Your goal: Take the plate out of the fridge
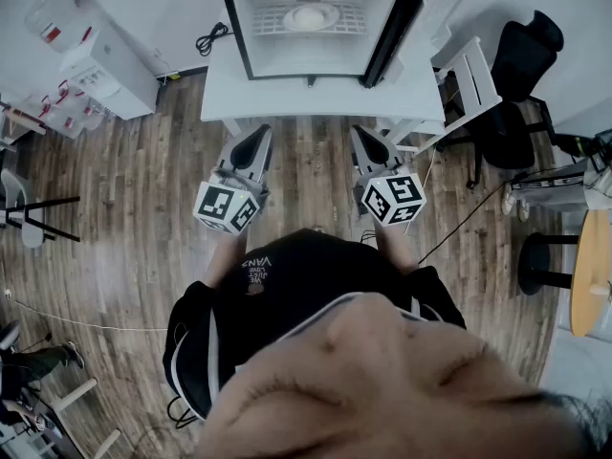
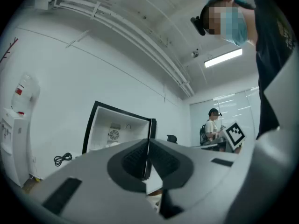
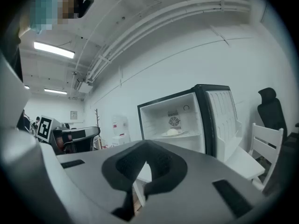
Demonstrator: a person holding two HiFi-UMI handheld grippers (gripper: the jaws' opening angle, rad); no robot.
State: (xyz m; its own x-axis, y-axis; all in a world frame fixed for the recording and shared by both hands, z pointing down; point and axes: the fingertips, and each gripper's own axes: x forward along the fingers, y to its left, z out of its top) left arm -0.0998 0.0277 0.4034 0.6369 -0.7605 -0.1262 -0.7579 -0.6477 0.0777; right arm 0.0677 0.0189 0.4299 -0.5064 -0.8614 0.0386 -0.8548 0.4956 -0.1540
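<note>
Plate [image 1: 311, 17], round and white, is sitting on the wire shelf [image 1: 273, 22] inside the open black-framed fridge [image 1: 235, 27] on the far white table [image 1: 287, 94]; I am holding my left tool [image 1: 254, 138] and right tool [image 1: 360, 136] closed, gripping nothing.

Item one: fridge [image 1: 251, 27], small and upright, with a black frame and a white interior. We find it standing on a white table [image 1: 316, 98] against the wall. Its door [image 1: 427, 12] is swung wide open, to the right in the head view. We note a round fan grille [image 3: 174, 121] on the back wall.

Item two: plate [image 1: 311, 17], white and round. It lies flat on the single shelf [image 1: 368, 19], about midway across the compartment and below the grille. We see a pale rounded mound [image 3: 173, 131] on it, which we cannot identify.
</note>
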